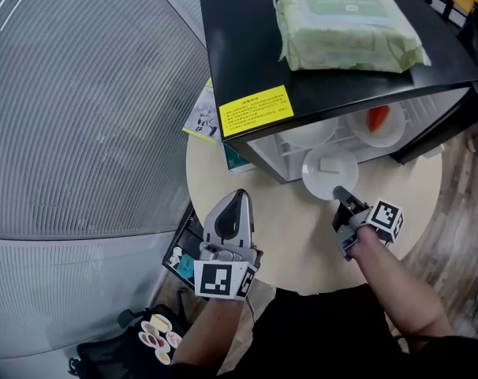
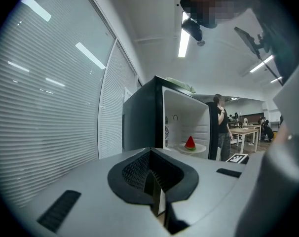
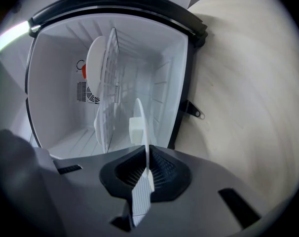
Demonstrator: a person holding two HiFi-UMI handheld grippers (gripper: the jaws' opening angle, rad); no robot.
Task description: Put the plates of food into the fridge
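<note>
A black mini fridge (image 1: 318, 69) stands open on the round table (image 1: 286, 227). My right gripper (image 1: 343, 198) is shut on the near rim of a white plate (image 1: 330, 172) carrying a white block of food, just in front of the fridge opening. In the right gripper view that plate (image 3: 141, 132) shows edge-on in the gripper (image 3: 144, 177), level with the space under the wire shelf (image 3: 110, 83). A plate with a watermelon slice (image 1: 379, 121) sits on the shelf; another white plate (image 1: 314, 133) lies inside. My left gripper (image 1: 235, 204) hovers over the table, shut and empty.
A pack of wet wipes (image 1: 345, 28) lies on the fridge top. The open door (image 1: 444, 129) stands at the right. A booklet (image 1: 201, 117) lies left of the fridge. A cart (image 1: 184, 255) is below the table edge. A person (image 2: 221, 127) stands beyond the fridge.
</note>
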